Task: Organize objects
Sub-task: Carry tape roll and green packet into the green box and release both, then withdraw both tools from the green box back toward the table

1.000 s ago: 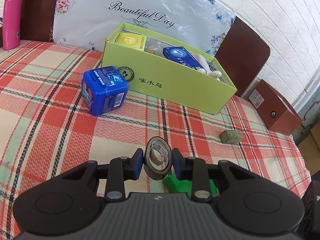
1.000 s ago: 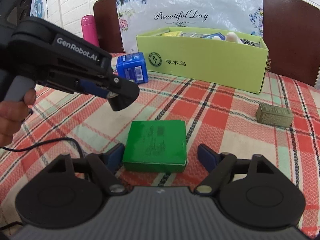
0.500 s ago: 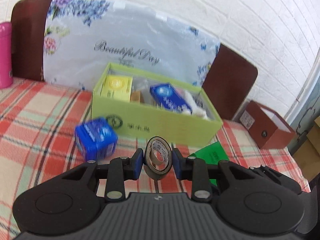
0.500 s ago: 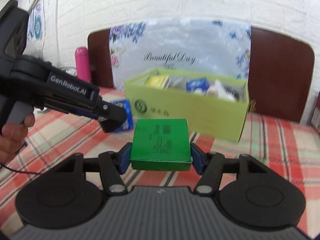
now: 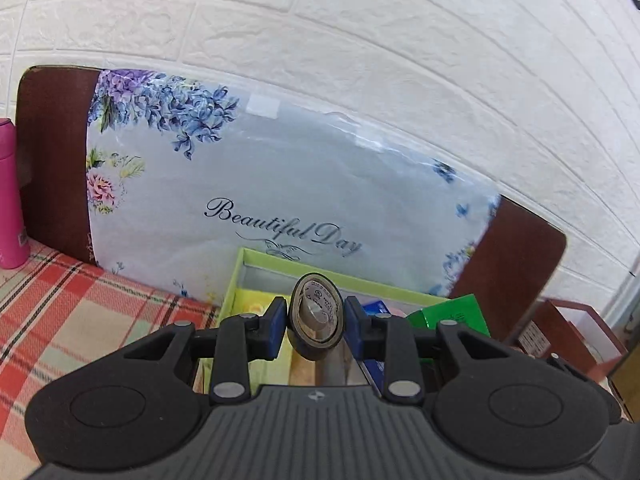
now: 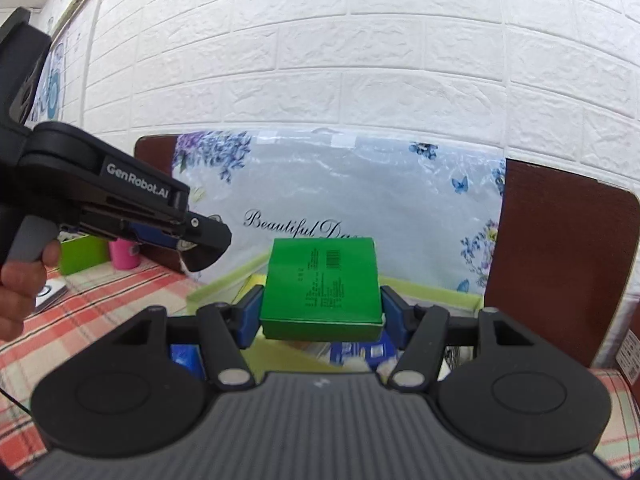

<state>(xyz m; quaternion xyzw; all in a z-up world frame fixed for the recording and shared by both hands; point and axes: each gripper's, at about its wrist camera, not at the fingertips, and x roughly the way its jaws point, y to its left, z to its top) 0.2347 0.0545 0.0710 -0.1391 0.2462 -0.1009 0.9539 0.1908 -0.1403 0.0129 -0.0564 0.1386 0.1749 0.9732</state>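
Observation:
My left gripper (image 5: pixel 316 326) is shut on a dark roll of tape (image 5: pixel 316 316) and holds it over the open lime-green box (image 5: pixel 256 258). My right gripper (image 6: pixel 320 314) is shut on a flat green box (image 6: pixel 320 284), also held over the lime-green box (image 6: pixel 432 290). The green box also shows at the right in the left wrist view (image 5: pixel 452 314). The left gripper (image 6: pixel 200 246) shows at the left in the right wrist view. Inside the lime-green box lie a yellow packet (image 5: pixel 250 300) and blue packets (image 6: pixel 358 350).
A flowered "Beautiful Day" bag (image 5: pixel 280 184) leans on a brown chair back (image 5: pixel 52 152) behind the box. A pink bottle (image 5: pixel 10 196) stands at the far left on the plaid tablecloth (image 5: pixel 80 312). A brown box (image 5: pixel 572 336) sits at the right.
Both grippers rose and moved forward from the table to above the lime-green box. The right gripper closed on the green box and lifted it. The left kept hold of the tape.

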